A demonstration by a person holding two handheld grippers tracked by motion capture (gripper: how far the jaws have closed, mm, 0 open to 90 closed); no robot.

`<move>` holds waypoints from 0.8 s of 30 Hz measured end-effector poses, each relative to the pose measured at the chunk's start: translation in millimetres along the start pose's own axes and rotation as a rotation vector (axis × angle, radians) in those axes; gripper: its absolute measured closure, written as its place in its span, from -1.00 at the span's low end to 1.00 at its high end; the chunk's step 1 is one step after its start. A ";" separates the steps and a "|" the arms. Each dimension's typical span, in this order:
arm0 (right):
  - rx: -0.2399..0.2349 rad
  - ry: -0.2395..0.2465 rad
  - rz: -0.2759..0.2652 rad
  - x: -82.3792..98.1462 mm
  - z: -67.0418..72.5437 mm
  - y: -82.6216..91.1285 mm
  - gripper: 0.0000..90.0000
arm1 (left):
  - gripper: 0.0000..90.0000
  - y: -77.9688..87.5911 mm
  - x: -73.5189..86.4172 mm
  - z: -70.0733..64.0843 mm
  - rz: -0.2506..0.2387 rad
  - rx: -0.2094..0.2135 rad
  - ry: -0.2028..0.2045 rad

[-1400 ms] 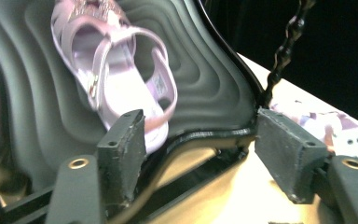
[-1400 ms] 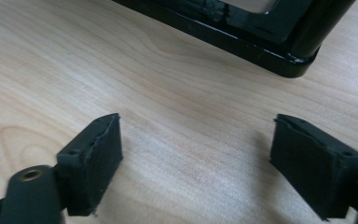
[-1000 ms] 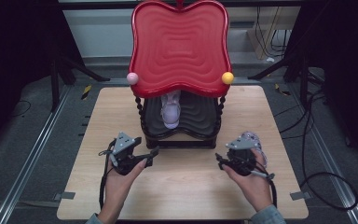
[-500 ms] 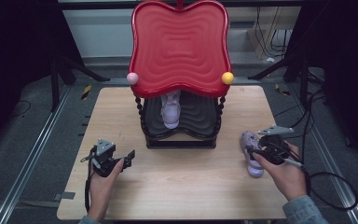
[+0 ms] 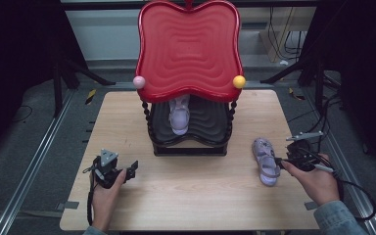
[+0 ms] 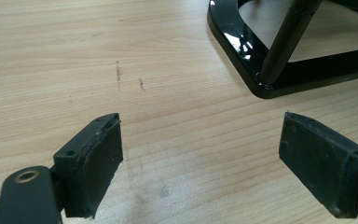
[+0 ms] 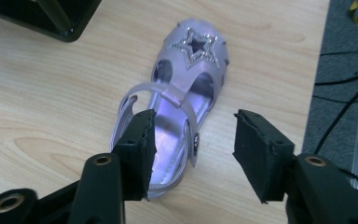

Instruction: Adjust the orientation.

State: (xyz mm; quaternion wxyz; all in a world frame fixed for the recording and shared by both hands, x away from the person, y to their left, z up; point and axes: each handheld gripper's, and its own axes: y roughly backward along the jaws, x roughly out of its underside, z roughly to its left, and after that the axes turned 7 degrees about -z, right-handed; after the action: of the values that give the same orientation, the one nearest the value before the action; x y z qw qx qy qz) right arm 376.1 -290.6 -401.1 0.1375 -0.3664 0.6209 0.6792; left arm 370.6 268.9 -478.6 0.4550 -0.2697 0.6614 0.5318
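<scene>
A purple sandal [image 5: 266, 161] with a star on its toe lies flat on the right side of the wooden table [image 5: 200, 200]. My right gripper [image 5: 281, 162] is at its heel end. In the right gripper view the sandal [image 7: 186, 60] points away from me, and the right gripper [image 7: 193, 149] is open, its left jaw over the heel and its right jaw beside the shoe. A matching sandal [image 5: 179, 115] stands on the lower shelf of the black rack [image 5: 191, 147] under the red top [image 5: 188, 49]. My left gripper [image 5: 131, 170] [image 6: 200, 172] is open over bare wood, left of the rack.
The rack's black base [image 6: 242, 51] lies ahead and to the right of the left gripper. A pink ball [image 5: 139, 82] and a yellow ball [image 5: 239, 81] sit on the red top's corners. Cables [image 5: 352, 191] trail off the table's right edge.
My right gripper carried the purple sandal from in front of the rack to the right side of the table, where it now lies. My left gripper drew back to the left.
</scene>
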 end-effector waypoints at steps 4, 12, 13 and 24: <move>-0.010 -0.010 0.033 4.4 -2.2 -7.6 0.10 | -0.72 0.3 0.7 -0.3 -0.006 -0.007 -0.002; -0.015 -0.026 0.132 8.5 -3.7 -34.8 0.22 | -0.71 -2.5 2.8 -2.9 0.014 -0.002 -0.020; -0.017 -0.029 0.140 9.0 -4.4 -37.4 0.24 | -0.71 -2.6 2.9 -3.1 0.013 -0.003 -0.019; -0.030 -0.016 0.213 13.9 -5.1 -55.0 0.77 | -0.71 -3.9 3.9 -3.4 0.015 -0.006 -0.023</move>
State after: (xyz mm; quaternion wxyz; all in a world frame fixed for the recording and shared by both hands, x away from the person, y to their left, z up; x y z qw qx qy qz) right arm 403.3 -288.6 -451.0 0.0638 -0.2949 0.6451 0.7020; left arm 371.1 265.1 -483.8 0.4577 -0.2599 0.6565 0.5403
